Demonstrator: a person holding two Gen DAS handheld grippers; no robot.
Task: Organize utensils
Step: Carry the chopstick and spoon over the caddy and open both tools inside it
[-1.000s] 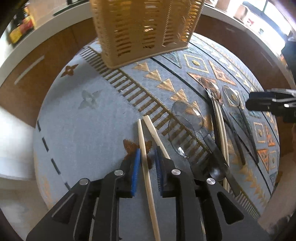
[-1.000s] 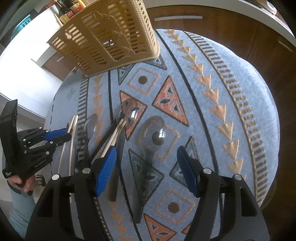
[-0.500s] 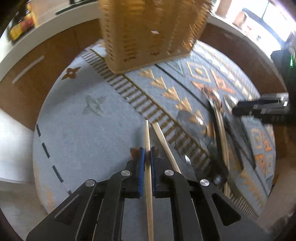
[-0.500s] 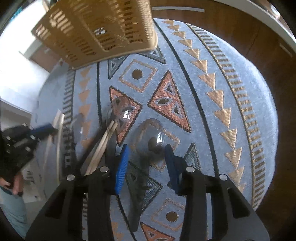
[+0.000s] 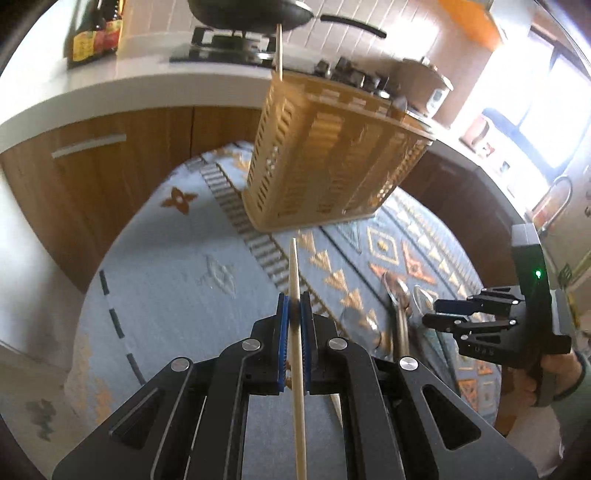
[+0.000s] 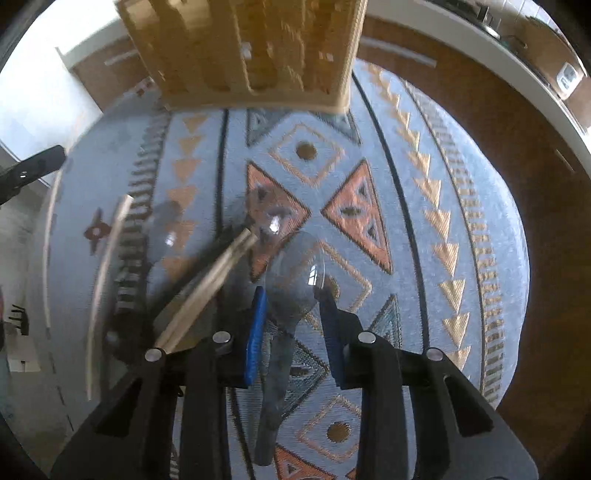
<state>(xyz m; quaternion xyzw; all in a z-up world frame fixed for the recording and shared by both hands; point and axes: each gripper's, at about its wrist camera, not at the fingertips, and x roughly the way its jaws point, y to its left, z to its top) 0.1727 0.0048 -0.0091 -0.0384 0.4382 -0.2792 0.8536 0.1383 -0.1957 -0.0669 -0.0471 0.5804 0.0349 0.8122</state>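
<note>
My left gripper [image 5: 294, 314] is shut on a wooden chopstick [image 5: 295, 280] and holds it lifted above the patterned tablecloth, its tip pointing at the tan slotted utensil basket [image 5: 332, 162]. One chopstick stands in the basket [image 5: 279, 51]. My right gripper [image 6: 293, 314] is partly closed, its blue pads on either side of a clear dark-handled spoon [image 6: 295, 273] lying on the cloth. More spoons [image 6: 166, 229] and a chopstick pair [image 6: 210, 273] lie to its left. The right gripper also shows in the left wrist view [image 5: 454, 314].
The round table has a blue tablecloth [image 6: 424, 221] with orange triangles. A loose chopstick [image 6: 110, 236] lies at the left. Behind are wooden cabinets [image 5: 92, 155], a white counter, a stove with a pan [image 5: 251, 11] and sauce bottles [image 5: 92, 33].
My left gripper closed on the chopstick and lifted it, tilting up toward the basket. My right gripper narrowed and moved forward around the clear spoon.
</note>
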